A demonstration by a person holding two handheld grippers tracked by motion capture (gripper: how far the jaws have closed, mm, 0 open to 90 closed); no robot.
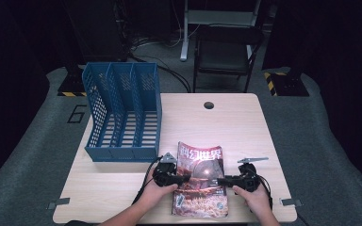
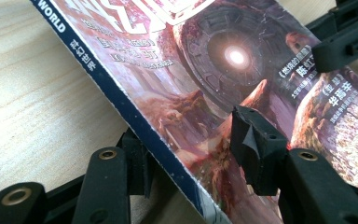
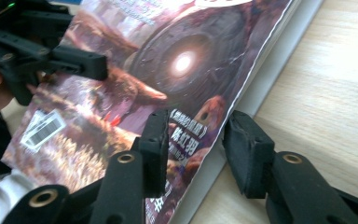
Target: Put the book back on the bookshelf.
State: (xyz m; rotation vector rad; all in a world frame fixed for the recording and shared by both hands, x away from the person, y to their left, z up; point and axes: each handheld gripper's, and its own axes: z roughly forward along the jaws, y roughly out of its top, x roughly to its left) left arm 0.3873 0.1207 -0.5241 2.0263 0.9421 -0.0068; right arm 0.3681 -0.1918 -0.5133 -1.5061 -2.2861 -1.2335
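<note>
Two hand-held black two-jaw grippers flank one glossy magazine with a reddish science-fiction cover [image 1: 201, 181], which sits at the near edge of the pale wooden table [image 1: 245, 122], just in front of the blue perforated plastic three-slot file rack [image 1: 122, 113].

Left gripper [image 1: 183, 178]: in its own view one jaw sits under the dark-blue spine edge [image 2: 135, 119] and the other over the cover. The jaws are partly apart, straddling the spine side. Whether the pads actually press on the pages I cannot tell; the spine looks raised off the table on that side.

Right gripper [image 1: 220, 181]: jaws partly apart, one over the cover, one outside the open page edge [image 3: 256, 79]. A visible gap remains between the outer pad and the paper, so no grip there.

Judgement: the work in hand looks like a two-sided pickup of the magazine, probably for filing in the rack.

Risks from here:
- The right side is the loose page edge. Closing there may catch the cover or a few sheets alone, and the block would fan open or sag on lifting.
- The cover is glossy, so a shallow bite at either edge could slip.
- Uneven lift by the two hands would bend or crease the spine.
- The magazine lies near the table's front edge; a push instead of a pinch could slide it off.
</note>
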